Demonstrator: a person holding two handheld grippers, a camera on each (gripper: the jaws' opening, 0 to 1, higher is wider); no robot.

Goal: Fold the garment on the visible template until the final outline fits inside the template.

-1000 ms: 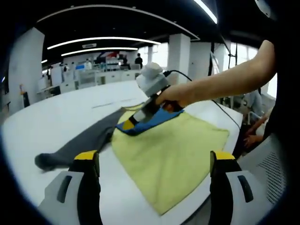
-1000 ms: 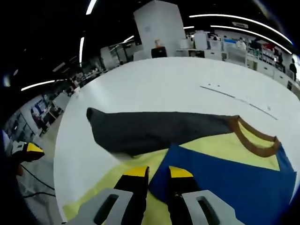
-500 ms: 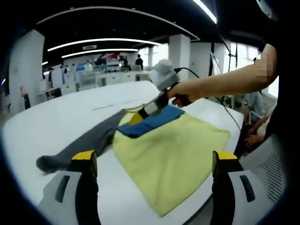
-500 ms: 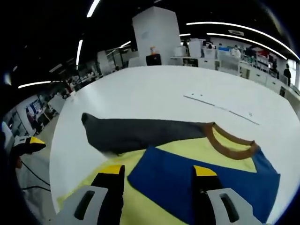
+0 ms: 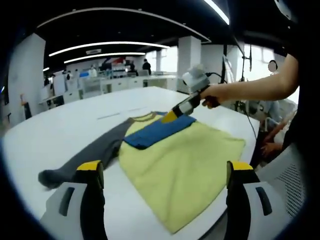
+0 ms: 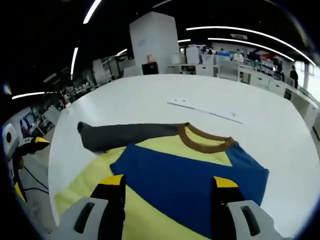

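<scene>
A long-sleeved garment lies flat on the white table [image 5: 60,125]. Its yellow body [image 5: 185,165] faces me, the blue sleeve [image 5: 157,131] is folded across the chest, and the grey sleeve [image 5: 85,157] stretches out to the left. My left gripper [image 5: 165,167] hovers open in front of the hem, holding nothing. My right gripper [image 5: 170,117], in a person's hand, hangs just above the blue sleeve near the collar. In the right gripper view my right gripper [image 6: 168,181] stands open over the blue sleeve [image 6: 190,172], short of the brown collar [image 6: 205,139] and the grey sleeve [image 6: 125,135].
A thin marked strip [image 6: 205,110] lies on the table beyond the collar. The table edge [image 5: 215,220] runs close under the hem. A seated person [image 5: 272,115] is at the right. Office desks [image 5: 110,82] and a white column [image 6: 155,42] stand far behind.
My right gripper opened, let go of the blue sleeve and drew up and back from it. The sleeve now lies folded over the yellow body. My left gripper stayed put.
</scene>
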